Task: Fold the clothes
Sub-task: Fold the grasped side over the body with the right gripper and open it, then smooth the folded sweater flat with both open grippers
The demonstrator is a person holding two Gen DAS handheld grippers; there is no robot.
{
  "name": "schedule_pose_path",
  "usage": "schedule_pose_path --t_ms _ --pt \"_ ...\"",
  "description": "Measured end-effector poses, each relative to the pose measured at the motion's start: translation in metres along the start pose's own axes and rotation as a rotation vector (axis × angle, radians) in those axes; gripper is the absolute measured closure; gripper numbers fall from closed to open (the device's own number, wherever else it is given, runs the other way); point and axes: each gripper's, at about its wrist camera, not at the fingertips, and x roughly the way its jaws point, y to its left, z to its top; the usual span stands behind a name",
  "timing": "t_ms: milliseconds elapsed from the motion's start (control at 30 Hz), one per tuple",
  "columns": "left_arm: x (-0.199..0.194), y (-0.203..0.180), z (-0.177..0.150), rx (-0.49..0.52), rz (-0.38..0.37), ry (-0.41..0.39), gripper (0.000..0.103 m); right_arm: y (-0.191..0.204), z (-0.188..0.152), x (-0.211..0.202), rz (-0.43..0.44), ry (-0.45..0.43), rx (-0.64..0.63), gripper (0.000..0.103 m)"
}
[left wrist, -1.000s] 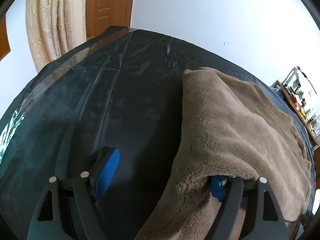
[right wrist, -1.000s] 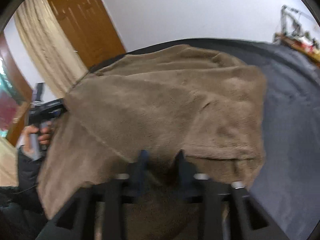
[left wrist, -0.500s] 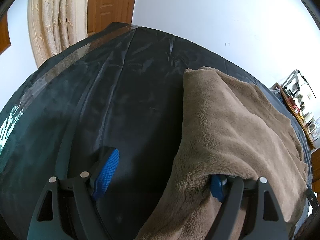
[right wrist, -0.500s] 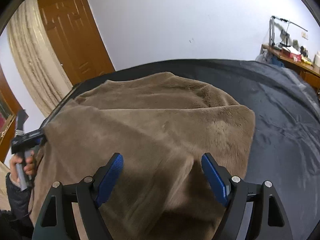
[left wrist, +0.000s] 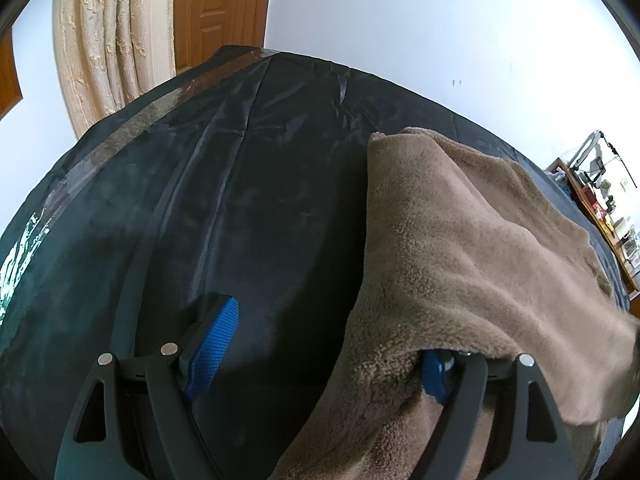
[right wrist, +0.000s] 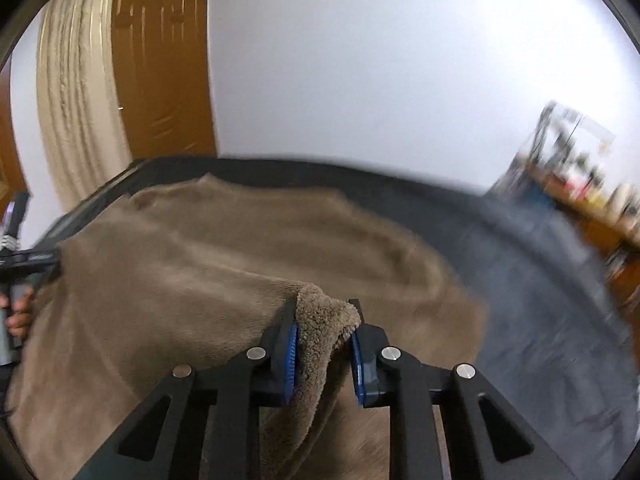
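The right gripper [right wrist: 326,340] is closing on a bunched fold of the brown fleece [right wrist: 224,280], which lies on the dark table [left wrist: 240,200], its edge draping the wide-open left gripper [left wrist: 324,352] at five o'clock.

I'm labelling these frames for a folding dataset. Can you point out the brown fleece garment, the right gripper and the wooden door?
brown fleece garment [right wrist: 224,280]: right wrist view, flat middle.
right gripper [right wrist: 324,320]: right wrist view, between its closing tips, fleece fold bunched there.
wooden door [left wrist: 218,12]: left wrist view, panel.
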Motion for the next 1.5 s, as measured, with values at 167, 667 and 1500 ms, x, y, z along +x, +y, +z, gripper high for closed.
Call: schedule_pose_path --t_ms 167,667,1500 --pt "0.003 -0.004 0.001 0.020 0.021 0.003 0.018 -0.005 -0.001 0.032 -0.029 0.083 0.009 0.080" --pt "-0.006 0.006 0.003 -0.007 -0.061 0.007 0.016 -0.016 -0.012 -0.002 -0.047 0.033 0.109 0.032" --pt "-0.076 -0.065 0.014 0.224 -0.086 -0.147 0.014 0.040 -0.032 0.037 0.244 0.161 0.026 0.020"
